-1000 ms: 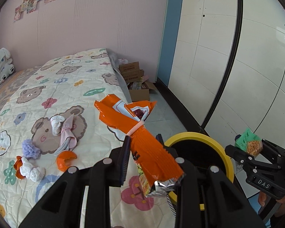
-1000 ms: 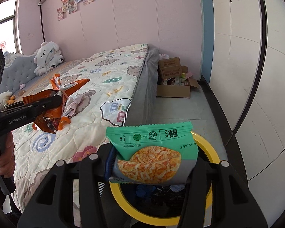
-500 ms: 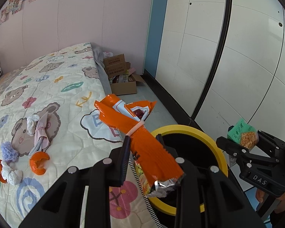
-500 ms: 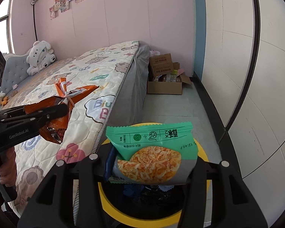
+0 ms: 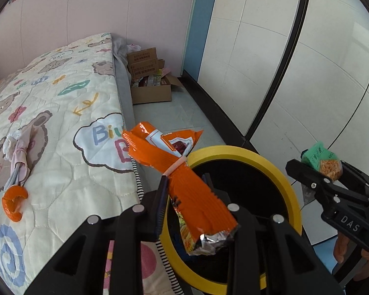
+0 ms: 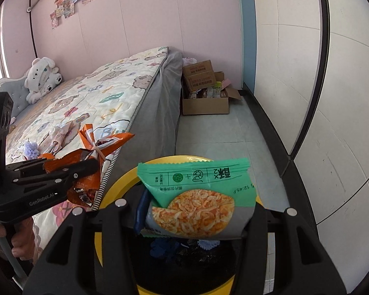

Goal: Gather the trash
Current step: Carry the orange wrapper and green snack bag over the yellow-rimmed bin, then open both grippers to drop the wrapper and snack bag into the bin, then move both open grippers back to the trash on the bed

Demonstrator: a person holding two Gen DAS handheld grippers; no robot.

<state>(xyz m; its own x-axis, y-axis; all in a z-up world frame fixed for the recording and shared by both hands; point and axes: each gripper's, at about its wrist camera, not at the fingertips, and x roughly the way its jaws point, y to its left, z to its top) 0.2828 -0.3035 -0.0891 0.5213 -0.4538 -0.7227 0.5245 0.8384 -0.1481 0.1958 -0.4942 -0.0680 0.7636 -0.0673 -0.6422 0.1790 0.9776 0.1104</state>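
Left wrist view: our left gripper point(image 5: 188, 194) clamps a light, crinkly orange foil snack bag point(image 5: 184, 179) at its middle, over the yellow-rimmed black bin point(image 5: 286, 184).

Right wrist view: our right gripper point(image 6: 196, 217) pinches a soft green snack packet point(image 6: 196, 191) above that bin.

The orange wrapper point(image 5: 196, 191) is glossy crinkled foil with a silver lining at its torn end, and the green packet point(image 6: 196, 196) beside it is smooth printed plastic film with a soft sheen. Below both, the bin point(image 5: 270, 169) has a smooth yellow plastic rim. Left of the bin lies a matt, stitched cloth quilt point(image 5: 69, 127); beyond it stand dull brown cardboard boxes point(image 5: 150, 83).
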